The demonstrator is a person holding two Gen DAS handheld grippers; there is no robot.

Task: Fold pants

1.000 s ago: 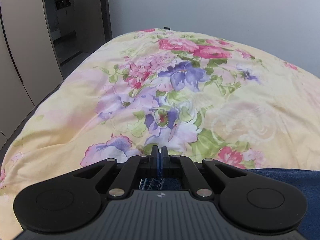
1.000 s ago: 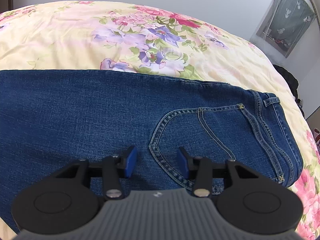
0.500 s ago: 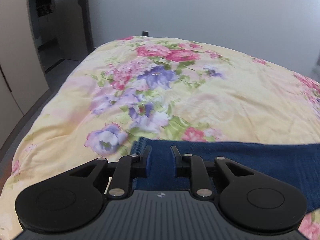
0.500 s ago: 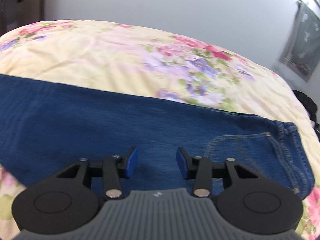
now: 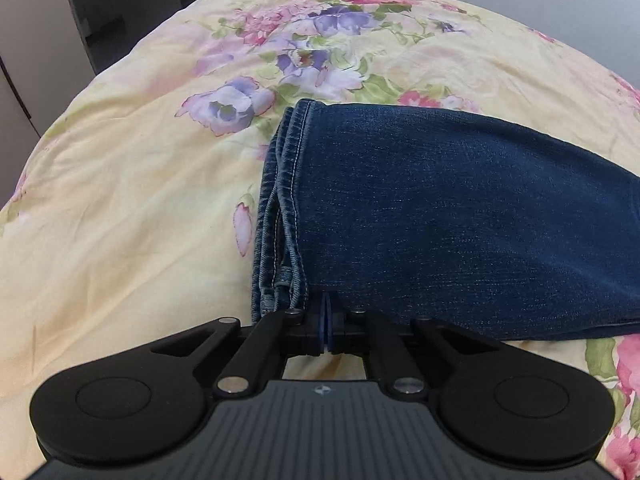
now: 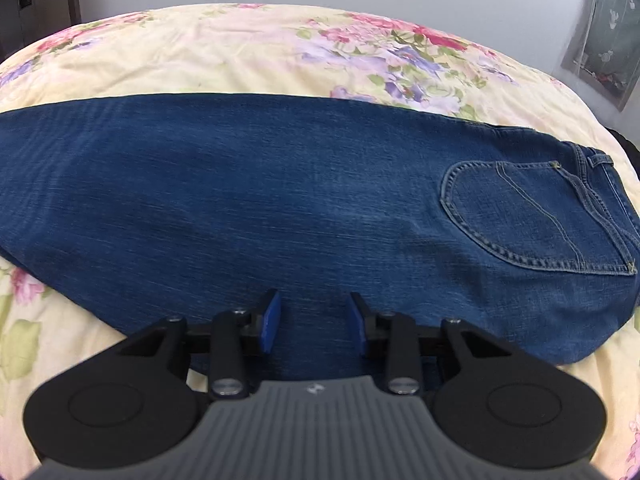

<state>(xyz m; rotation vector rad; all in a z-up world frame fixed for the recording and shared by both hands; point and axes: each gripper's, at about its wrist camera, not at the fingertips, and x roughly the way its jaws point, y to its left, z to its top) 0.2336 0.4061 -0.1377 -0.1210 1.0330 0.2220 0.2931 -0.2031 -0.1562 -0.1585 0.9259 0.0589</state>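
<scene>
Blue jeans (image 5: 460, 208) lie flat across the floral bed cover (image 5: 120, 200), folded lengthwise with one leg on the other. The stacked leg hems (image 5: 280, 208) show in the left wrist view. My left gripper (image 5: 326, 320) sits at the near edge of the leg end; its jaws are closing, the blue pads almost touching, with no cloth seen between them. In the right wrist view the jeans (image 6: 280, 184) run left to right, back pocket (image 6: 532, 216) at the far right. My right gripper (image 6: 313, 322) hovers over their near edge, jaws closing but still apart, denim below them.
The bed cover (image 6: 240, 48) reaches beyond the jeans on all sides. Pale wardrobe doors (image 5: 24, 40) and a dark doorway (image 5: 120, 0) stand left of the bed. A hanging cloth (image 6: 608, 20) and a dark object (image 6: 630, 152) are at the right.
My left gripper let go of the hem, opened, closed again and drew back, so the leg end now lies in full view. My right gripper slid left along the jeans and its jaws narrowed.
</scene>
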